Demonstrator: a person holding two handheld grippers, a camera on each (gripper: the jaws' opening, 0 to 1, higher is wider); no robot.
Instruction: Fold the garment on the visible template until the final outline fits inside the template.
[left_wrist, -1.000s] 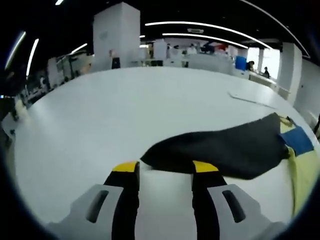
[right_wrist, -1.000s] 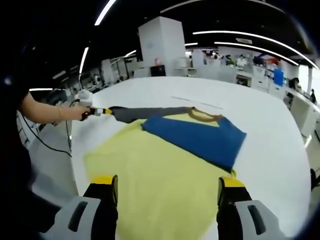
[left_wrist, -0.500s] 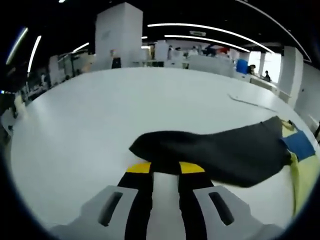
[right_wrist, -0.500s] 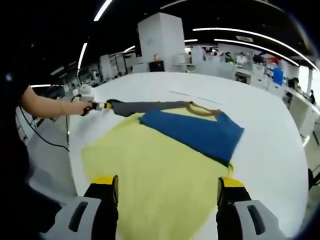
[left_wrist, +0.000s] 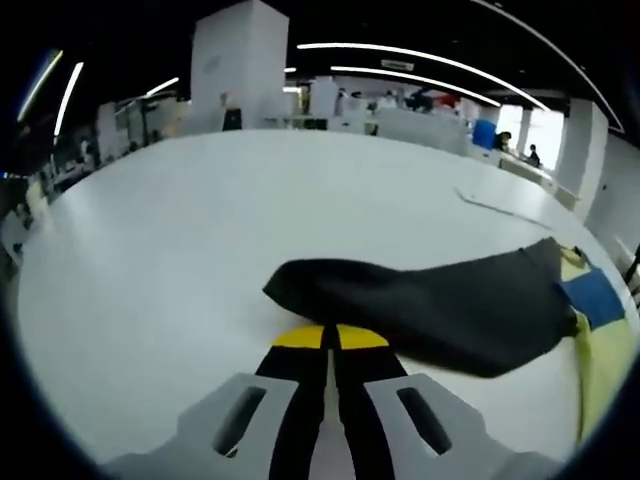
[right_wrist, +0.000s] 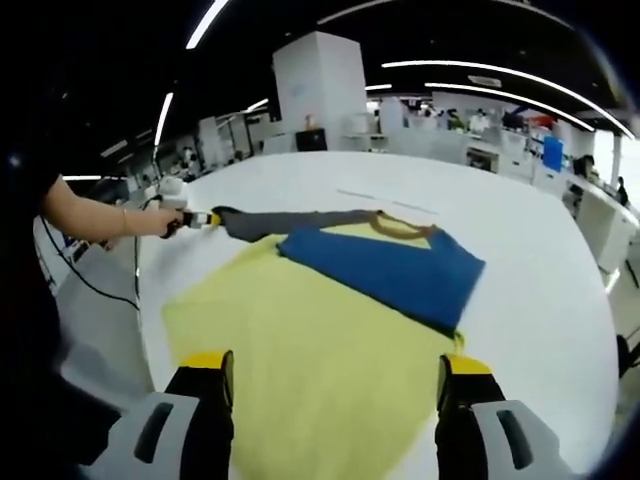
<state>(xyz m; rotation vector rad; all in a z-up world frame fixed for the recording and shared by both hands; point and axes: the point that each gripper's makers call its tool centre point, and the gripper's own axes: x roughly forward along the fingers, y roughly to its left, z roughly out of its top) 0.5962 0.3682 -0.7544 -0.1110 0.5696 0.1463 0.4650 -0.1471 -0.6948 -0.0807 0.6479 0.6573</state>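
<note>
The yellow garment (right_wrist: 310, 350) is spread flat on the white surface (right_wrist: 540, 290), with a blue sleeve (right_wrist: 385, 270) already folded across its far part and a dark grey sleeve (left_wrist: 440, 305) stretched out to the far left. No template outline can be made out under the cloth. In the left gripper view, the left hand-held gripper (left_wrist: 325, 337) is seen with its yellow-tipped jaws pressed together at the near edge of the grey sleeve's cuff; whether cloth is actually caught between them cannot be told. The right hand-held gripper (right_wrist: 325, 365) is held spread above the near hem, with nothing between its jaws. A weak or missed pinch at the cuff could let the sleeve slip out when it is lifted. Because the body is not pinned, a pull on the sleeve could drag the garment askew.
</note>
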